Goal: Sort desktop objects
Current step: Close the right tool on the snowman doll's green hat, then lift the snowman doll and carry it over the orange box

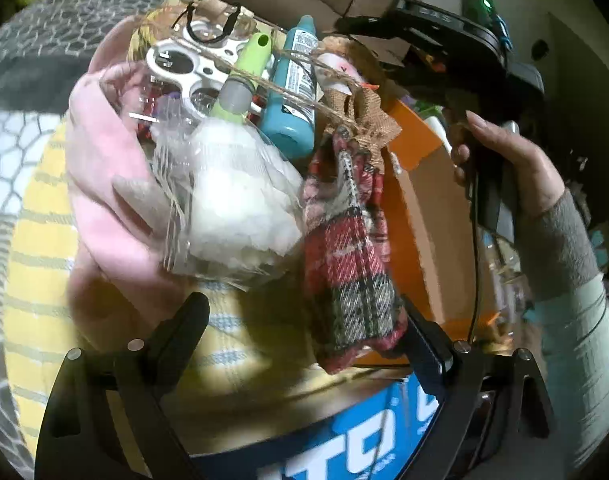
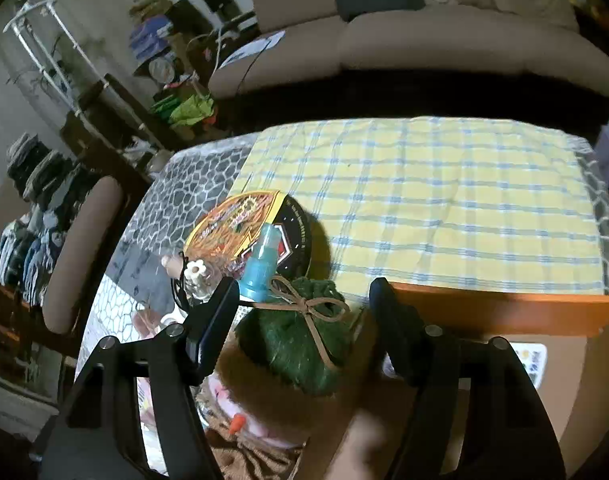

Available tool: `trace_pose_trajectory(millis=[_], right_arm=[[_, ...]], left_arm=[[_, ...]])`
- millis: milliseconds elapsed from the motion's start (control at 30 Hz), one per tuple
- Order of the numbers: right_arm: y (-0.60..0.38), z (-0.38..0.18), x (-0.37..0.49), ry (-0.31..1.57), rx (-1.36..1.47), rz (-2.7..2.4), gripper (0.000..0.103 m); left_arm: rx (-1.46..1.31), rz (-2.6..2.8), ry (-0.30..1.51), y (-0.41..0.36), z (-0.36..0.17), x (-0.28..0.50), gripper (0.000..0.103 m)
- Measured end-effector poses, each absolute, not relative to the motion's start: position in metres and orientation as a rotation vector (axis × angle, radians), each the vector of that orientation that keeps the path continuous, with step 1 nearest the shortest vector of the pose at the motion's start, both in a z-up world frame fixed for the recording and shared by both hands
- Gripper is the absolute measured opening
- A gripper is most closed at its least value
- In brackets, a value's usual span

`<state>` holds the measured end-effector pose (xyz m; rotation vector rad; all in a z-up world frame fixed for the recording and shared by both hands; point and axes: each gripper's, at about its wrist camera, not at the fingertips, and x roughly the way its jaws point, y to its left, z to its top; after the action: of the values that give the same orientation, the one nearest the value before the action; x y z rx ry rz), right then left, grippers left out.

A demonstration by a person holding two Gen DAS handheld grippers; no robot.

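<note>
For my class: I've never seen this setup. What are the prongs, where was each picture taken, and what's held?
No robot: a person holds a two-fingered tool in each hand, each with a camera looking along its fingers. One picture is from the left tool, one from the right tool. A round tin lies by the yellow checked cloth, near a teal bottle and orange box. The right tool's fingers flank a doll's green hat; grip unclear. The left tool is open.

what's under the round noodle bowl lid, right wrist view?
The round lid lies over the grey stone-pattern cover and the yellow checked cloth. A blue spray bottle hides its near edge; anything underneath is covered.
</note>
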<state>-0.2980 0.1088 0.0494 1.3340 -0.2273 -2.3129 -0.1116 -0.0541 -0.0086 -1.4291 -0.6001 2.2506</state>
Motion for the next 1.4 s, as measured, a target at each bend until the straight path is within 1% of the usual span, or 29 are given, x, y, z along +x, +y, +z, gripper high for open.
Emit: trace_pose_trajectory(millis=[33,67,100,133,167,267,400,467,700,867,933,967,1000,1067,1100,1167,1400], right_arm=[[0.106,0.048,-0.299,-0.208,1.330,-2.305,0.047],[0.102,0.046,-0.298,-0.174,1.332,-2.306,0.035],[0.100,0.046,-0.295,-0.158,1.323,-2.312,0.034],[0.099,0.047,-0.292,-0.154,1.305,-2.315,0.034],[0.100,0.051,-0.288,-0.153,1.282,-2.328,0.033],[0.104,0.065,-0.276,-0.174,1.222,-2.354,0.031],[0.109,0.092,-0.259,-0.172,1.174,-2.383,0.030],[0.113,0.109,-0.245,-0.171,1.138,-2.410,0.029],[0.124,0.175,-0.194,-0.181,1.012,-2.434,0.026],[0.128,0.239,-0.152,-0.164,0.895,-2.458,0.024],[0.127,0.267,-0.133,-0.130,0.861,-2.476,0.023],[0.126,0.282,-0.122,-0.115,0.846,-2.481,0.023],[0.123,0.293,-0.114,-0.097,0.833,-2.492,0.023],[0.120,0.317,-0.094,-0.054,0.811,-2.513,0.023],[0.117,0.328,-0.086,-0.037,0.800,-2.519,0.023],[0.114,0.348,-0.068,-0.012,0.777,-2.531,0.023],[0.105,0.416,-0.003,0.062,0.723,-2.574,0.022]], left_arm=[[-1.432,2.255,-0.584,-0.052,-0.008,-0.112,0.089],[-1.428,2.256,-0.576,-0.051,-0.007,-0.113,0.085],[-1.424,2.258,-0.567,-0.049,-0.006,-0.114,0.084],[-1.421,2.265,-0.558,-0.048,-0.005,-0.114,0.081],[-1.417,2.268,-0.545,-0.046,-0.004,-0.114,0.072],[-1.399,2.288,-0.501,-0.041,0.003,-0.112,0.064],[-1.376,2.297,-0.490,-0.040,0.012,-0.108,0.058],[-1.378,2.272,-0.501,-0.044,0.012,-0.113,0.039],[-1.338,2.272,-0.476,-0.048,0.033,-0.092,0.039],[-1.293,2.299,-0.469,-0.044,0.064,-0.069,0.039],[-1.269,2.299,-0.462,-0.043,0.073,-0.064,0.039],[-1.228,2.324,-0.453,-0.043,0.082,-0.058,0.043],[-1.201,2.340,-0.442,-0.045,0.084,-0.060,0.049],[-1.122,2.356,-0.433,-0.044,0.103,-0.048,0.088],[-1.078,2.363,-0.440,-0.045,0.111,-0.042,0.094],[-0.986,2.381,-0.448,-0.046,0.132,-0.025,0.095],[-0.926,2.434,-0.405,-0.042,0.171,-0.006,0.096]])
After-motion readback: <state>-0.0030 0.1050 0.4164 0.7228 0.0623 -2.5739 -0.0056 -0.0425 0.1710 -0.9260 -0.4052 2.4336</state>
